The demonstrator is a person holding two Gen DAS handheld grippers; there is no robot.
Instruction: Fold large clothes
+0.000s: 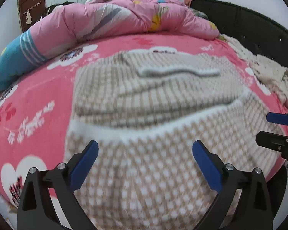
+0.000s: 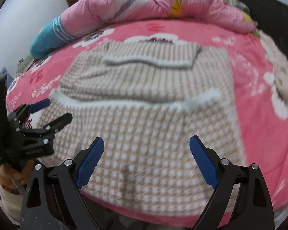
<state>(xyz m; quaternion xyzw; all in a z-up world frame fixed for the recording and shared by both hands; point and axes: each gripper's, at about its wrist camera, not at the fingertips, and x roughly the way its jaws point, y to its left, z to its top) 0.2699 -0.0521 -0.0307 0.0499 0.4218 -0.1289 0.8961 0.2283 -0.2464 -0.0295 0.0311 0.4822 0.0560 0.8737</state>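
Observation:
A beige-and-white checked knit garment [image 1: 153,105] [image 2: 144,88] lies on the pink floral bed sheet [image 1: 38,95] [image 2: 259,115], its near part folded up over the rest, with a white hem running across the middle. My left gripper [image 1: 145,143] hovers open over the near folded part, nothing between its blue pads. My right gripper [image 2: 146,139] also stands open above the garment's near edge, empty. Each shows in the other's view: the right gripper [image 1: 265,127] at the garment's right side, the left gripper [image 2: 58,109] at its left side, held by a hand [image 2: 9,172].
A pink quilt [image 1: 124,15] with a blue end [image 1: 11,63] is bunched along the far side of the bed. A cream knitted cloth [image 1: 268,72] lies at the right by the black headboard [image 1: 249,23]. A brown door [image 1: 31,2] stands at the back left.

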